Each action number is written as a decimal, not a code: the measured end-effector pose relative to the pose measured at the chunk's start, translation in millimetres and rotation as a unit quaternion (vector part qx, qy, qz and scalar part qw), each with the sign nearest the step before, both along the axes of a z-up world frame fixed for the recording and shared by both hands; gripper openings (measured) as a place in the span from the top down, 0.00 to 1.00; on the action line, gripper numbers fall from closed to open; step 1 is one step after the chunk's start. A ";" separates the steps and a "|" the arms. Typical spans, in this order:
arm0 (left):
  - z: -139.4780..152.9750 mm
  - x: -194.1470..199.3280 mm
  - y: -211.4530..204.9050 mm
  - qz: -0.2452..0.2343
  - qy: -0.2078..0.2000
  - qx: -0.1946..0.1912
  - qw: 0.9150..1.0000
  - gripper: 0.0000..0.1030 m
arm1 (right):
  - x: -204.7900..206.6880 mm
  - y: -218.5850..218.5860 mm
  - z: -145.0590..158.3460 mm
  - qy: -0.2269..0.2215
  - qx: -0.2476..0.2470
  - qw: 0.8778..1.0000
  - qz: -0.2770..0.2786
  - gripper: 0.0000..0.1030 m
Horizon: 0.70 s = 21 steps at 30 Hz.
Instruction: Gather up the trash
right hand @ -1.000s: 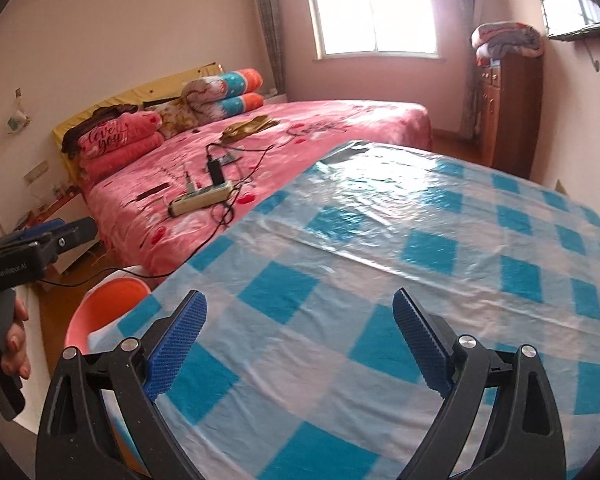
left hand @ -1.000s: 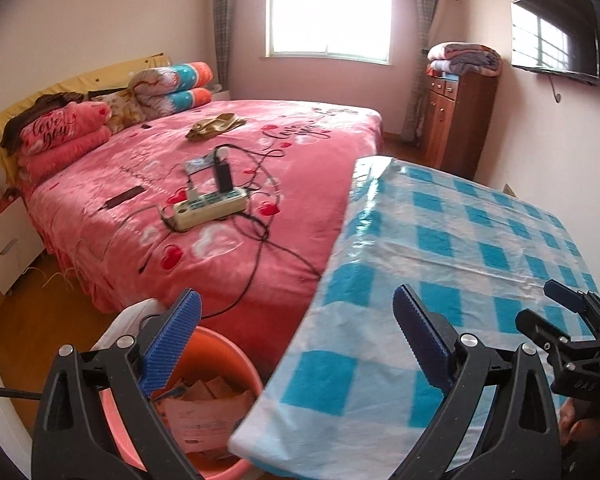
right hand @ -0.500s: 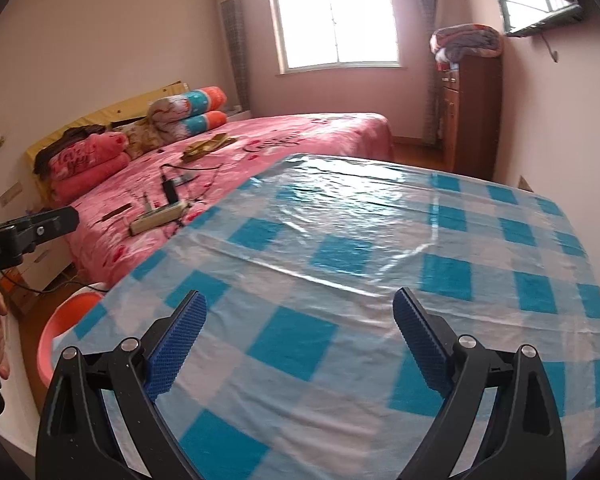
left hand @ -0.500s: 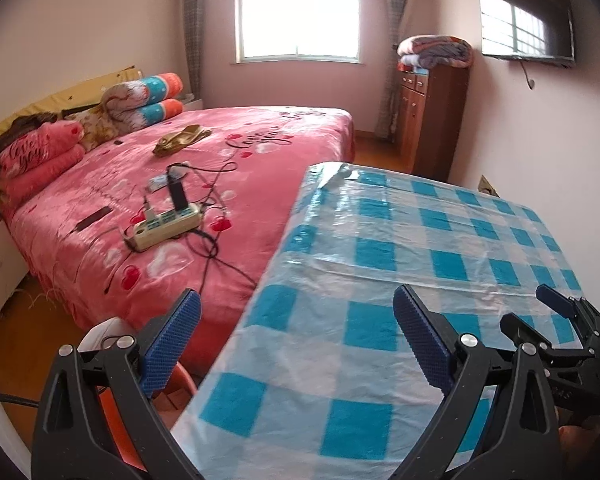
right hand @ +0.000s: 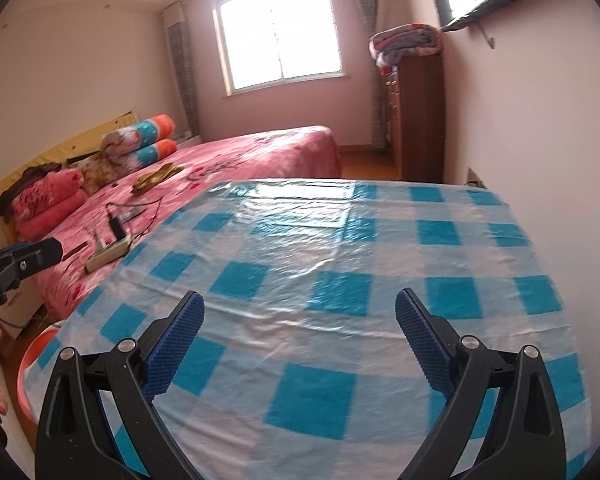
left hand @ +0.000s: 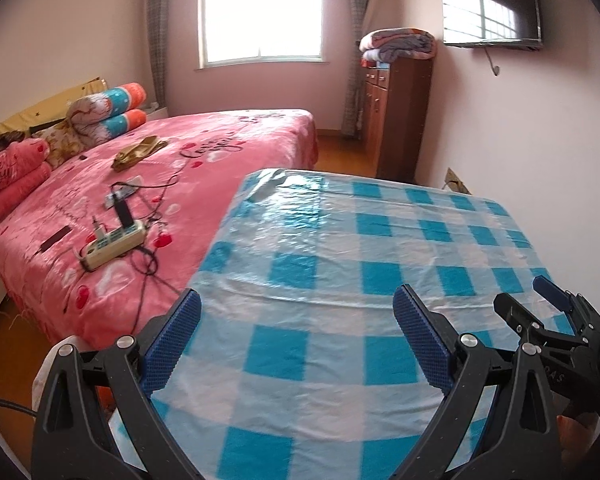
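My left gripper (left hand: pixel 296 336) is open over the near left part of a table covered in a blue-and-white checked plastic cloth (left hand: pixel 340 248), nothing between its blue pads. My right gripper (right hand: pixel 300 338) is open too, over the near middle of the same cloth (right hand: pixel 340 240). In the left wrist view the right gripper (left hand: pixel 540 300) shows at the right edge. In the right wrist view the left gripper (right hand: pixel 24 258) shows at the left edge, with a hand under it. An orange bin (right hand: pixel 30 364) peeks out beside the table's near left corner, its inside hidden. No trash shows on the cloth.
A pink bed (left hand: pixel 180 184) lies left of the table with a power strip (left hand: pixel 112 244) and cables on it. A brown cabinet (left hand: pixel 400 116) with folded blankets stands by the far wall. A television (left hand: pixel 492 4) hangs on the right wall.
Both grippers have lifted and swung right over the table. The orange bin with paper in it, seen under the left gripper a second ago, has dropped out of that view.
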State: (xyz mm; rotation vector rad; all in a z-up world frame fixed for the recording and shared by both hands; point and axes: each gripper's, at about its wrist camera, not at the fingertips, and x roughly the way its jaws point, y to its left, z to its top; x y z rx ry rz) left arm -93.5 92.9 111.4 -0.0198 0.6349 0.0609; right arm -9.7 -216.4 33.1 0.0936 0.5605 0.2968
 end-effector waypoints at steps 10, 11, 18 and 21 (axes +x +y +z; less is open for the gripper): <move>0.5 15.7 -50.6 -0.035 -0.002 0.009 0.999 0.06 | 2.6 -39.7 5.0 -0.019 -0.003 0.999 -0.051 0.08; 0.1 17.1 -54.7 -0.037 -0.002 0.010 0.999 0.06 | 2.6 -42.5 5.2 -0.021 -0.005 0.998 -0.056 0.08; -3.7 26.5 -84.4 -0.049 -0.002 0.021 0.999 0.06 | 5.3 -64.9 3.7 -0.024 -0.012 0.996 -0.087 0.08; -4.2 29.2 -96.3 -0.057 -0.005 0.028 0.998 0.06 | 6.4 -73.3 1.9 -0.026 -0.015 0.995 -0.100 0.08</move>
